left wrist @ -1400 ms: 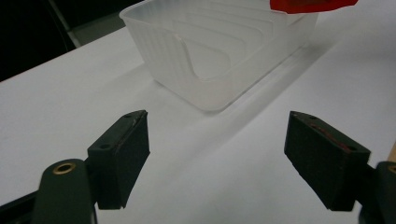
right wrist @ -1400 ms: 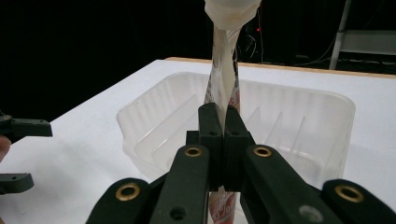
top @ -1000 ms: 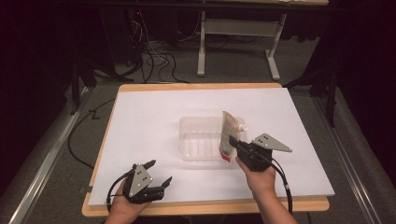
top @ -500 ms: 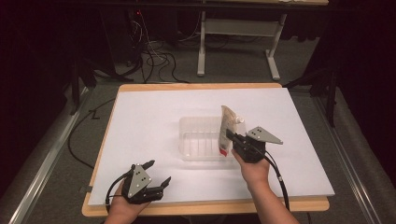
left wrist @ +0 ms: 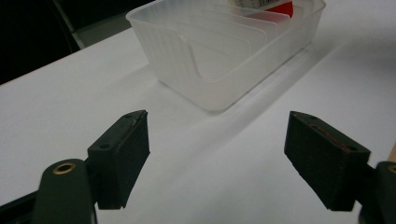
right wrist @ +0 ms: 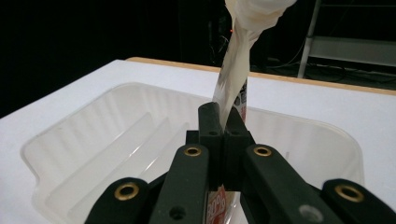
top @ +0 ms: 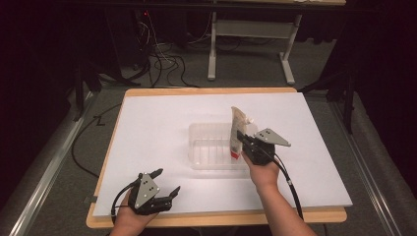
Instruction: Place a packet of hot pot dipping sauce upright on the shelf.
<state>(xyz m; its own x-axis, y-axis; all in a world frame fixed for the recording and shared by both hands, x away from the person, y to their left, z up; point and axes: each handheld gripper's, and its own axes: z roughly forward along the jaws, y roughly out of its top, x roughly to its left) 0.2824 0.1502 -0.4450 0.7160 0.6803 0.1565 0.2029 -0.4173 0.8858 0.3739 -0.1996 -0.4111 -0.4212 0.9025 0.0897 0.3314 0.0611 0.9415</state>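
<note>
A clear plastic bin [top: 211,146] with inner dividers stands in the middle of the white table [top: 162,123]. My right gripper [top: 241,139] is shut on a cream-coloured packet [top: 239,123] with a red bottom, which it holds upright over the bin's right end. In the right gripper view the jaws pinch the thin packet [right wrist: 236,70] above the bin [right wrist: 93,135]. My left gripper [top: 166,186] rests near the table's front left edge, open, nothing between its fingers. In its own view the left gripper [left wrist: 217,149] faces the bin [left wrist: 210,51].
The table's wooden rim [top: 216,217] runs along the front. Cables [top: 162,64] and a desk frame [top: 251,34] lie on the dark floor beyond the far edge.
The right gripper has carried the packet a little to the left and lower, over the bin's right end. The left gripper has stayed put.
</note>
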